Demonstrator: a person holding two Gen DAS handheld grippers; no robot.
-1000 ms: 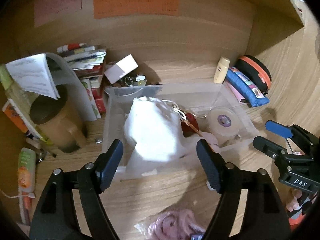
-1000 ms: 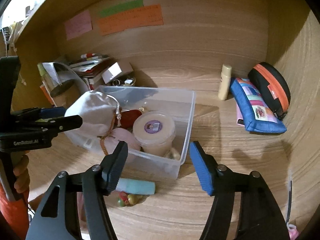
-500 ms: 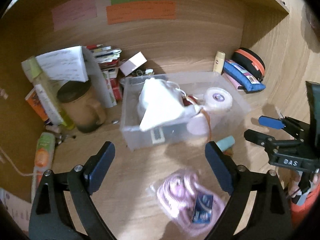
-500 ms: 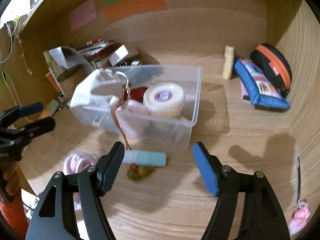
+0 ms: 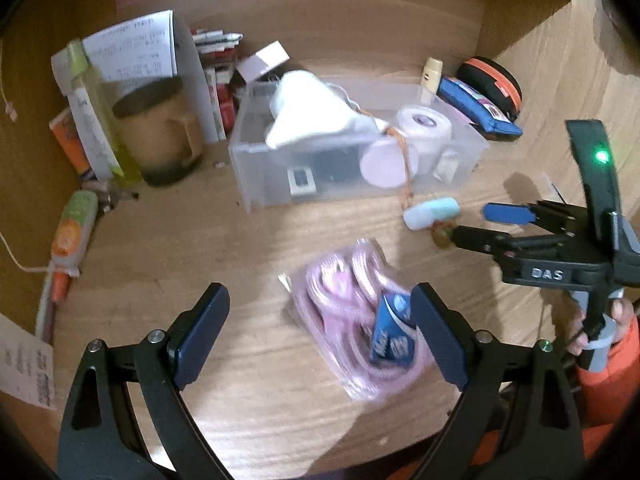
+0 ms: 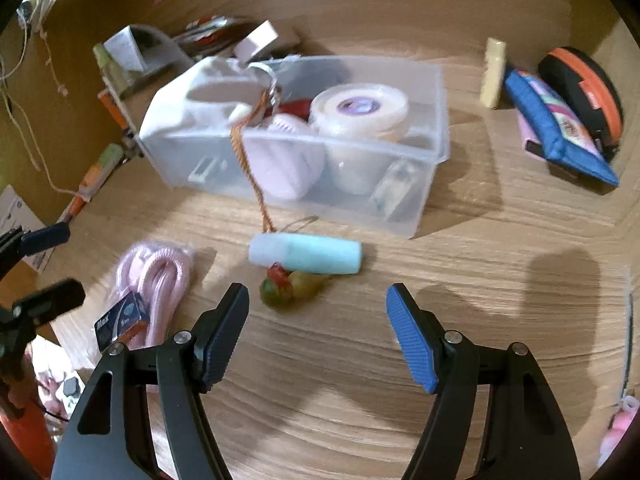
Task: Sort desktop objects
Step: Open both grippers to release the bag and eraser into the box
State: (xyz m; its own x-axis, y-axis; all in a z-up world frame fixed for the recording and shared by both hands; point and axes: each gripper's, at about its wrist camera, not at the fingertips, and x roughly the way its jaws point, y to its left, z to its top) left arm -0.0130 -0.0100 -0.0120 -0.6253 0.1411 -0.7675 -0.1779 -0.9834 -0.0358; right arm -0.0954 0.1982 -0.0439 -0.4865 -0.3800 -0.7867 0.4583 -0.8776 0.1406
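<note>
The sorting looks partly done. The clear plastic bin (image 6: 428,160) sits toward the back of the bench (image 6: 480,300) and already holds a white drawstring pouch (image 6: 192,100), a roll of white tape (image 6: 360,108), a pale pink round thing (image 6: 288,152) and a few smaller items too blurred to name. Still loose on the bench, just in front of the bin, lie a mint-coloured tube (image 6: 308,255) with a small green-and-red charm (image 6: 288,286) touching it, and nearer the front edge a bagged pink cord (image 5: 352,300) with a blue label. The left gripper (image 5: 320,336) hangs over that bag, its fingers apart and nothing between them; they have just been opening. The right gripper (image 6: 318,338) hovers just short of the tube and charm, fingers also apart and empty. A blue pencil case (image 6: 560,128), an orange-and-black pouch (image 6: 588,88) and a cream stick (image 6: 494,72) rest by the back right corner, so several pieces are probably left to put away.
</note>
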